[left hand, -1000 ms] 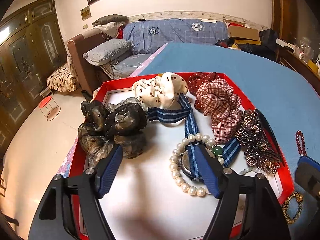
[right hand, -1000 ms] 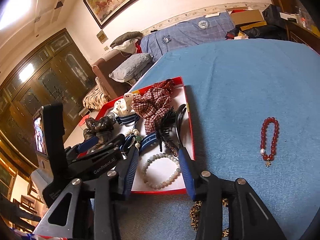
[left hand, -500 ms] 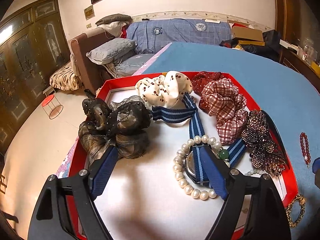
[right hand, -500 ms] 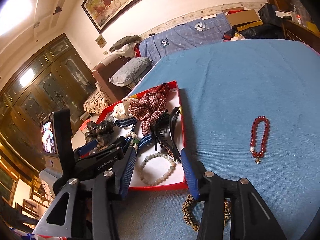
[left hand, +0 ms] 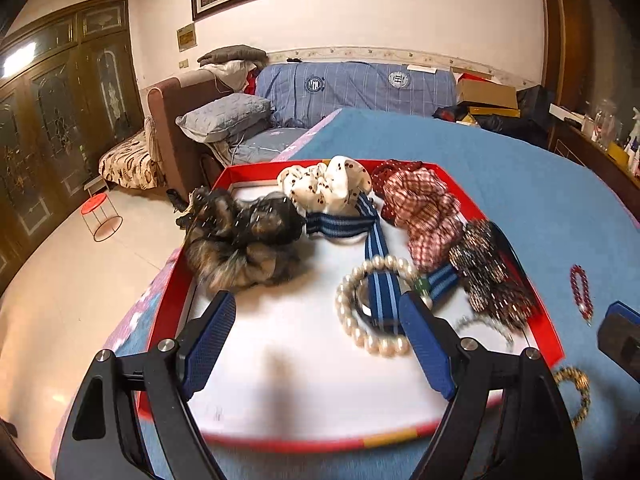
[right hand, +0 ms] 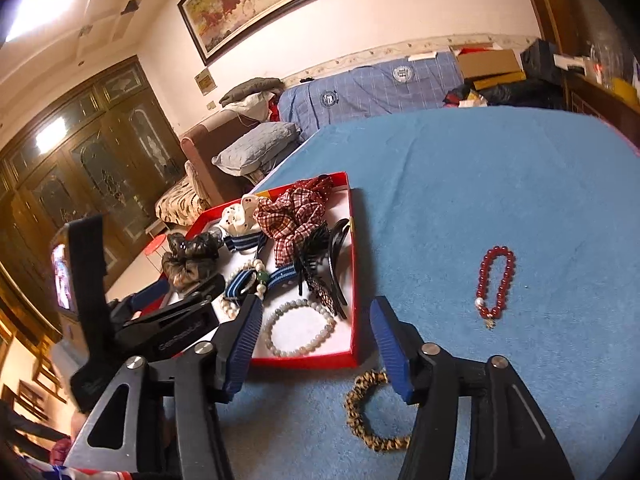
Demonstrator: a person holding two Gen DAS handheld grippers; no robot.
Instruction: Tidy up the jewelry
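Both grippers back off; two bracelets left outside the box

Pulled back and raised over the last second: left gripper (left hand: 316, 344), now above the near white floor of the red box (left hand: 472, 204) with more of the near rim in view, jaws wide and holding nothing. Likewise withdrawn: right gripper (right hand: 316, 344), jaws wide and empty, now over the blue tablecloth (right hand: 520, 184) just near of the box's near right corner. Revealed more fully by that retreat: leopard-print bracelet (right hand: 370, 420), lying on the cloth just outside the box, close to the right gripper's right finger. Well to the right, alone on the cloth: red bead bracelet (right hand: 495, 282). Already inside the box: pearl bracelet (left hand: 372, 306) around a striped-strap watch (left hand: 380, 280), pale bead bracelet (right hand: 300, 328), plaid scrunchie (left hand: 424, 216), beaded hair clip (left hand: 488, 272). Judged from the layout: most pieces stowed, two bracelets outstanding, leopard one the nearer pick for the right gripper.
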